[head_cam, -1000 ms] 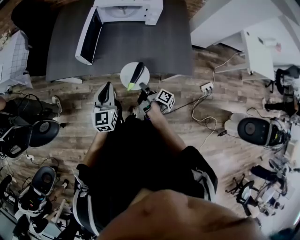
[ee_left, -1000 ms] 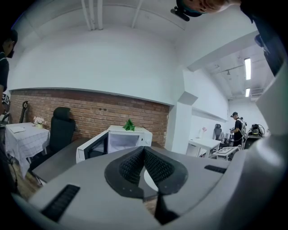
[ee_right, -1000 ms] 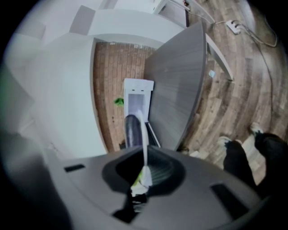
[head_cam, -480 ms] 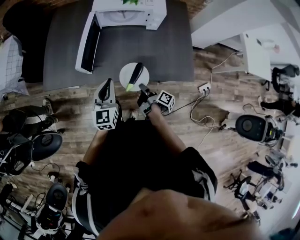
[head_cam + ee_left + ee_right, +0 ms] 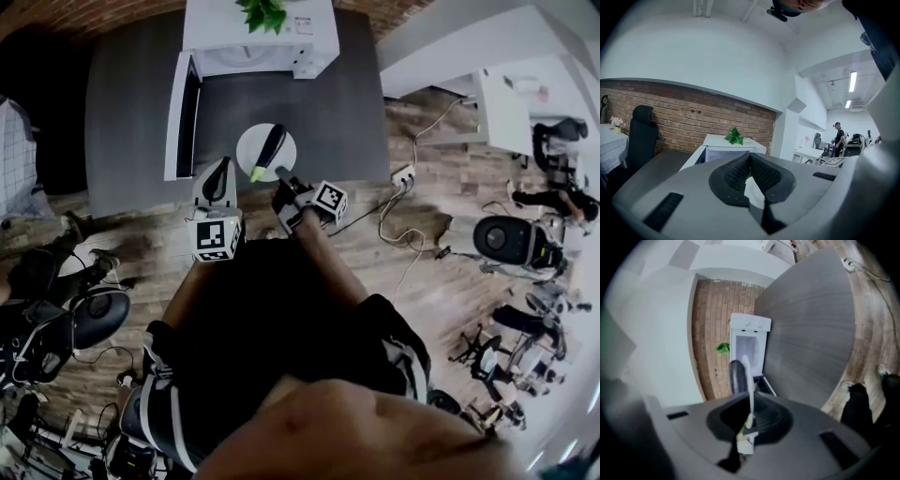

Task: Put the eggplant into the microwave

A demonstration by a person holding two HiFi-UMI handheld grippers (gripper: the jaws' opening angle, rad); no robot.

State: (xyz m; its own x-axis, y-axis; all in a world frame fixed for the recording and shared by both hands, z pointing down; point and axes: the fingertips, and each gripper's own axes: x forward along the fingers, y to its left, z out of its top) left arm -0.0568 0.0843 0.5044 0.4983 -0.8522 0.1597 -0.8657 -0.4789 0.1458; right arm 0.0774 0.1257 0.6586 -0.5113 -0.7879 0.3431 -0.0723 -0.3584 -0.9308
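A dark eggplant [image 5: 270, 148] with a green stem lies on a small white plate [image 5: 253, 142]. My right gripper [image 5: 281, 176] is shut on the plate's near rim and holds it over the front of the grey table [image 5: 337, 94]. In the right gripper view the plate [image 5: 750, 390] shows edge-on with the eggplant [image 5: 736, 376] beside it. The white microwave [image 5: 258, 42] stands at the back of the table, its door [image 5: 178, 112] swung open to the left. My left gripper [image 5: 221, 167] is shut and empty, left of the plate, pointing at the microwave [image 5: 733, 147].
A green plant [image 5: 262, 13] sits on top of the microwave. Cables and a power strip [image 5: 405, 174] lie on the wooden floor to the right. Office chairs [image 5: 506, 242] and white desks [image 5: 511, 108] stand around. A black chair [image 5: 642, 136] stands by the brick wall.
Both grippers have moved forward toward the microwave, the right one carrying the plate with the eggplant from the table's front edge to over the table.
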